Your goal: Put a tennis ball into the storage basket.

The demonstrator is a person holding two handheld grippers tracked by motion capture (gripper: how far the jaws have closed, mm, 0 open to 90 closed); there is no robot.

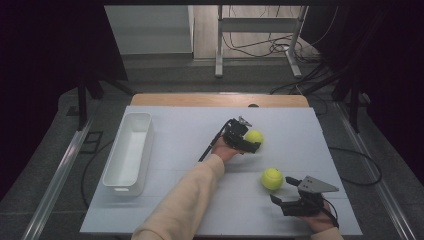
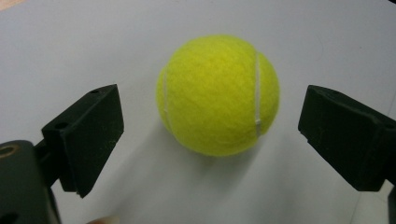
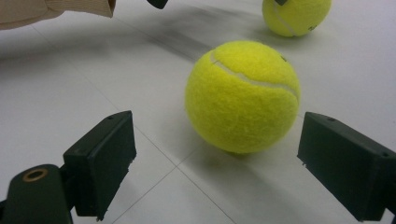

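right now the left gripper is spread wide, its jaws standing either side of the far tennis ball without touching it; that ball rests on the worktop near its middle. the right gripper is likewise released, its jaws apart just short of the near tennis ball, which sits toward the worktop's near right corner. further out, a white bin lies along the left edge, well apart from both balls.

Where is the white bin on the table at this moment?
In the high view, the white bin stands empty near the table's left edge, far left of both tennis balls.
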